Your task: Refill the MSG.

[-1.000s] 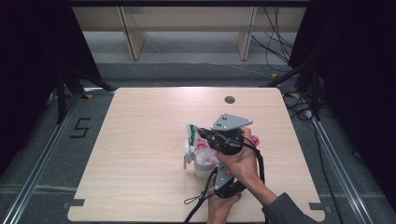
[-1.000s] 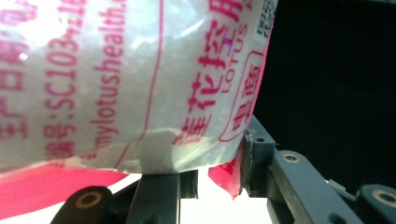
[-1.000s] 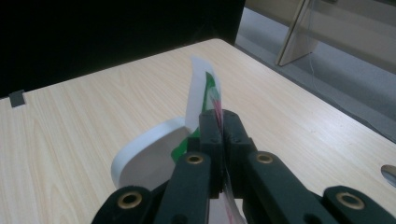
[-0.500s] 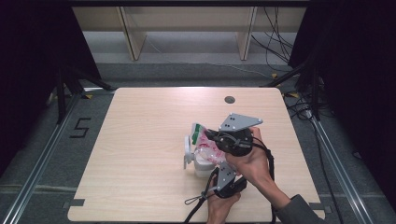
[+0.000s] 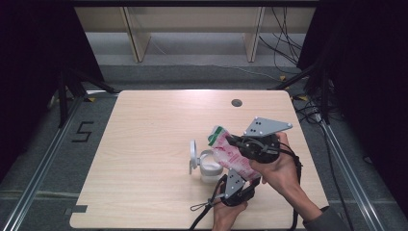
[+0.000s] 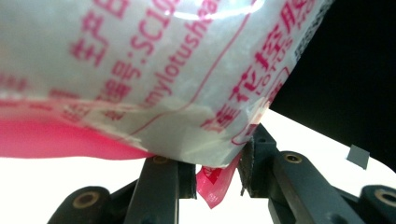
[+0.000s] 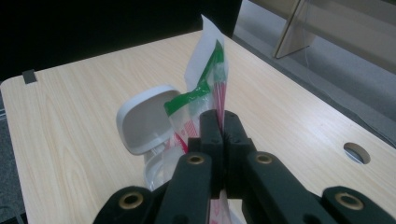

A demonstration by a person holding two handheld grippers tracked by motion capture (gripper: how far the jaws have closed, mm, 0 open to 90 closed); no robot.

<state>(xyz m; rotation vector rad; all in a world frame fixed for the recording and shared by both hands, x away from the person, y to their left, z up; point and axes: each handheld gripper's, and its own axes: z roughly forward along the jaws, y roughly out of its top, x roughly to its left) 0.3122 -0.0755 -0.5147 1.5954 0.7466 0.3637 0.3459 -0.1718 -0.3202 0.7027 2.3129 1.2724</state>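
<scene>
Pouch, pink and white with a green top edge, lies tilted above the bench at lower centre-right of the high view, held off the surface between both tools. Right tool, in the hand at right of centre, is clenched on the pouch near its top; in the right gripper view its jaws stand pressed together with the pouch rising out of them, green band uppermost. Left tool, at the bottom of the high view, grasps the pouch's lower end: in the left gripper view a pink corner of the pouch hangs between its two jaws, with printed film spread across the upper frame. A white jar stands on the bench just left of the pouch, partly under it, its hinged lid flipped up at its left side. The jar and lid appear behind the pouch in the right gripper view.
</scene>
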